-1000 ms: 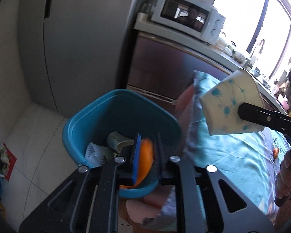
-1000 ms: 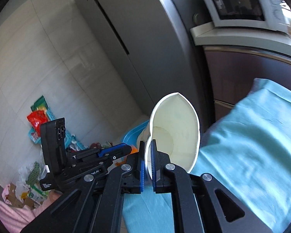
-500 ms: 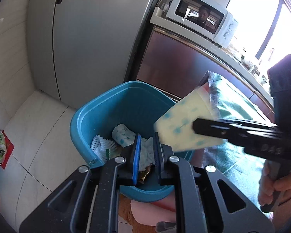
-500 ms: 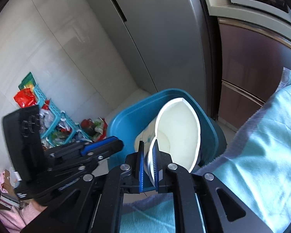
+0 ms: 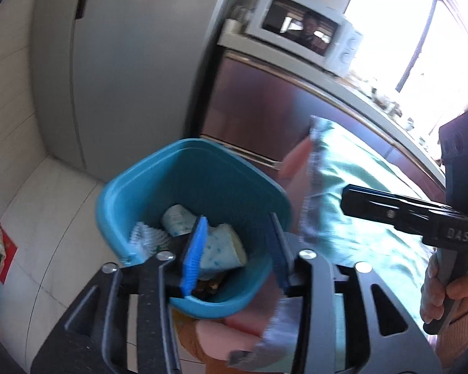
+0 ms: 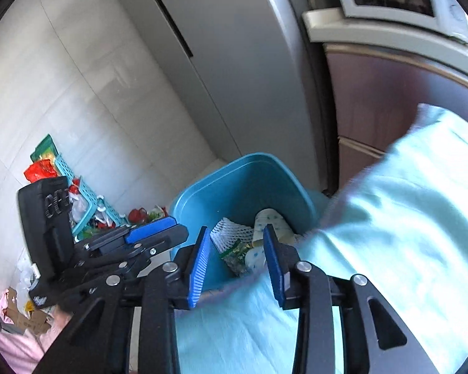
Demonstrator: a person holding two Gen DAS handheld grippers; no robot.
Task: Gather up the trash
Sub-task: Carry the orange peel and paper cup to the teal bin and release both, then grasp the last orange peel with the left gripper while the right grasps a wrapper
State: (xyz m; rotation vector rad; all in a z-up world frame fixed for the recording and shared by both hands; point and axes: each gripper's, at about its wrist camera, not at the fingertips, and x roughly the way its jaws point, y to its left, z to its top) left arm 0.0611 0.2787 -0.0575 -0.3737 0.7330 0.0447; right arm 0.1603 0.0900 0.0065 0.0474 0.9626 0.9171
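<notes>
Now both my grippers hang over the blue bin (image 5: 199,187), each with its fingers just spread apart and nothing between them. Past my left gripper (image 5: 237,249) the spotted paper cup (image 5: 224,249) lies inside the bin among a white foam net (image 5: 146,238) and another cup (image 5: 177,221). My right gripper (image 6: 237,265) points down at the same heap, over the bin's edge beside the teal cloth (image 6: 405,218).

Bin (image 5: 159,184) mouth open above; fridge (image 5: 124,62) behind, tablecloth (image 6: 405,218) edge seemingly crowding beside
</notes>
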